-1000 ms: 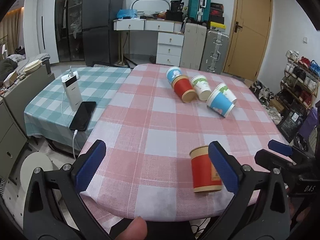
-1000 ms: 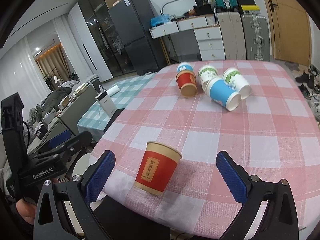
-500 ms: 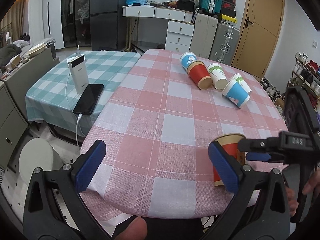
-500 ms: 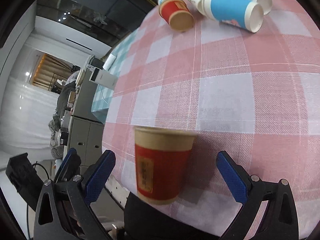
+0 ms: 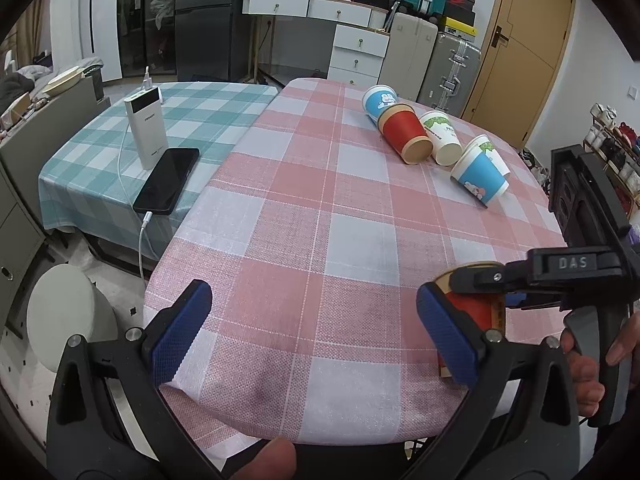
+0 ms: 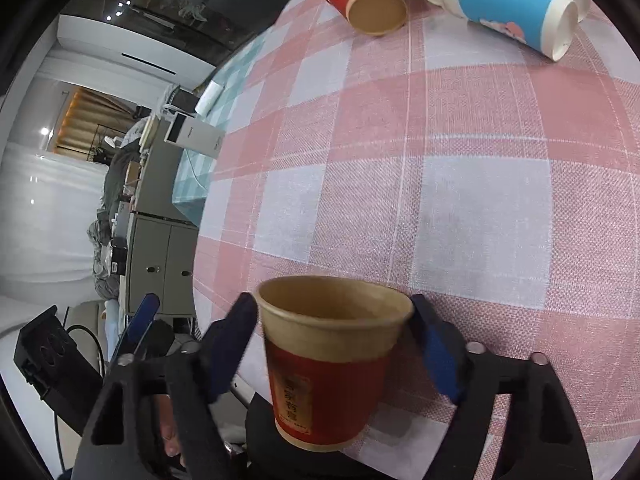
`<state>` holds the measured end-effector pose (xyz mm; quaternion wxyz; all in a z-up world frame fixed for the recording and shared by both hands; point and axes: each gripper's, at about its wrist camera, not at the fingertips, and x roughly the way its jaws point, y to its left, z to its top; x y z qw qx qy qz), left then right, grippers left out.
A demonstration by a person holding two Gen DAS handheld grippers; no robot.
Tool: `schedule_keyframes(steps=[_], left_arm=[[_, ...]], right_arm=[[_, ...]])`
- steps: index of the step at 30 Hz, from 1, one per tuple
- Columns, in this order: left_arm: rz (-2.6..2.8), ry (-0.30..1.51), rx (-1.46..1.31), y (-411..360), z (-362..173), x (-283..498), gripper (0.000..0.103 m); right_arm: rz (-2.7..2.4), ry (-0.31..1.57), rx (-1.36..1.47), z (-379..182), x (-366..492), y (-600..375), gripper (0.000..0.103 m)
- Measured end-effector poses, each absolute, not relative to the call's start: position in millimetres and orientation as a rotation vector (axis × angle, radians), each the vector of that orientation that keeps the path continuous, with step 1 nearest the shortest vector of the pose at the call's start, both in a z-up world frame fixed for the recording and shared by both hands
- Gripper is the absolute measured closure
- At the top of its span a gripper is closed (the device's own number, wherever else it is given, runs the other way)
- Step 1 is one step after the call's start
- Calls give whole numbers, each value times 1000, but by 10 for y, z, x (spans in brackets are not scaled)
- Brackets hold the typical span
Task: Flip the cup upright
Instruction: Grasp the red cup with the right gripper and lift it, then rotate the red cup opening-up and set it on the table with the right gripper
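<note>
A red paper cup (image 6: 332, 376) with a brown rim stands mouth up near the front edge of the pink checked table (image 6: 460, 208). My right gripper (image 6: 334, 344) is shut on it, one blue pad on each side below the rim. In the left wrist view the same cup (image 5: 476, 312) shows partly behind my right gripper's black fingers (image 5: 500, 278). My left gripper (image 5: 316, 336) is open and empty, just left of the cup, above the table's front edge.
Several paper cups lie on their sides at the far end: a red one (image 5: 404, 134), a white one (image 5: 440, 136), blue ones (image 5: 480, 176). A phone (image 5: 166, 180) and a white power bank (image 5: 146, 130) sit on the green checked table to the left.
My right gripper has moved in around the red cup and closed on it. The left gripper has shifted little and stays open.
</note>
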<state>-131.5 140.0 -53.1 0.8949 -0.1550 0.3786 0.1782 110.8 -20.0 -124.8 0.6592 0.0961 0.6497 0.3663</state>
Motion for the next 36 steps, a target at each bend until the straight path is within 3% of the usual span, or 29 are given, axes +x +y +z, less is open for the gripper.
schedule_keyframes(steps=[3, 10, 17, 23, 36], left_arm=[[365, 793, -331, 1419, -549, -1301, 1], [366, 796, -346, 1446, -562, -1298, 1], [348, 782, -336, 1344, -504, -1281, 1], [328, 785, -313, 1211, -471, -1250, 1], [330, 775, -303, 1127, -415, -1288, 1]], right_arm=[[835, 1465, 220, -1244, 1102, -199, 37], [832, 1377, 238, -1097, 1128, -296, 39], [700, 991, 24, -679, 1121, -457, 39], [647, 750, -142, -659, 968, -395, 39], [573, 599, -138, -822, 662, -586, 38]])
